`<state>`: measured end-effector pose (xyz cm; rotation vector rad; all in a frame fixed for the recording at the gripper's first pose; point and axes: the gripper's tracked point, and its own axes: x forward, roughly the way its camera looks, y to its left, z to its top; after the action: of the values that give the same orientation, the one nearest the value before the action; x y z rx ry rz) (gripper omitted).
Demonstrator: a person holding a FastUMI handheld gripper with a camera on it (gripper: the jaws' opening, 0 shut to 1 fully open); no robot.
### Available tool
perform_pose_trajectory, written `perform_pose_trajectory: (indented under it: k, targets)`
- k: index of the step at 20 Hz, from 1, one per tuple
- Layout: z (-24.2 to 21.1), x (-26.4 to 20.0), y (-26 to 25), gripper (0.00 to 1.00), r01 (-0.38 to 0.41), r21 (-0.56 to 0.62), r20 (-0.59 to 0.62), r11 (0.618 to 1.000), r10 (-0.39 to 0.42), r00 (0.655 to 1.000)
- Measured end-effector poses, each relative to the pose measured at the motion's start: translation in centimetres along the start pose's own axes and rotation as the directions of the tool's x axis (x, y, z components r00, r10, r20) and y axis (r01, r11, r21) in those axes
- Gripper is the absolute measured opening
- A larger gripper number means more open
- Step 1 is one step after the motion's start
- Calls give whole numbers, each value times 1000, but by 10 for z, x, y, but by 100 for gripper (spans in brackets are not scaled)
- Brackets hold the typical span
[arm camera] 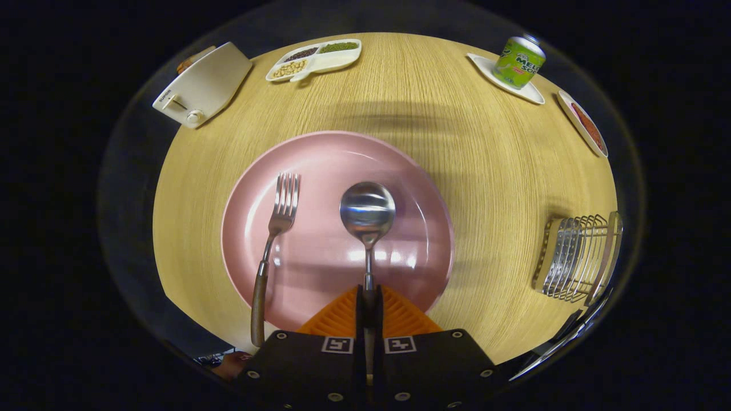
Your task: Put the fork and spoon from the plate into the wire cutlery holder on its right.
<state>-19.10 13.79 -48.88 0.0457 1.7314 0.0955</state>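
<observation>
Steel handle of the spoon [367,228] is clamped between the two fingers of the gripper [369,299], which are closed together on it; the shaft runs forward from the fingertips and the bowl sits beyond them, over the middle of the pink plate [320,268]. Whether the bowl touches the plate or is raised off it cannot be told. Fork [273,251] lies on the same plate, left of the spoon and apart from it, tines pointing away, its dark wooden handle reaching back over the plate's near rim. Plate rests on a round, light wood-grain table [485,171]. Wire cutlery holder [577,257] stands on the table well to the right of the plate, near the table edge. Further off, at the far left, a white toaster [203,85] sits by the edge; beside it is a white divided dish [314,59] holding beans and seeds. At the far right a green soda can [518,61] stands on a white coaster [534,94], with a small dish of red contents [583,123] next to it.
</observation>
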Motion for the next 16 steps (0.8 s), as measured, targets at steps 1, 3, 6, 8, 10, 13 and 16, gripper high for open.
perform_pose_trajectory:
  k: [1,3,6,8,10,13,16]
  targets:
    - [3,-6,0,5,-20,6,18,1000,20,1000]
    - [7,-19,-6,5,-33,9,55,999,33,998]
    - [13,-47,-28,5,-18,16,123,1000,16,992]
    - [15,-68,-46,5,-13,37,157,999,7,988]
    - [17,-91,-69,5,-2,56,194,998,-9,981]
    - [15,-118,-108,5,27,86,210,996,-45,977]
    - [7,-131,-152,5,84,109,183,990,-103,978]
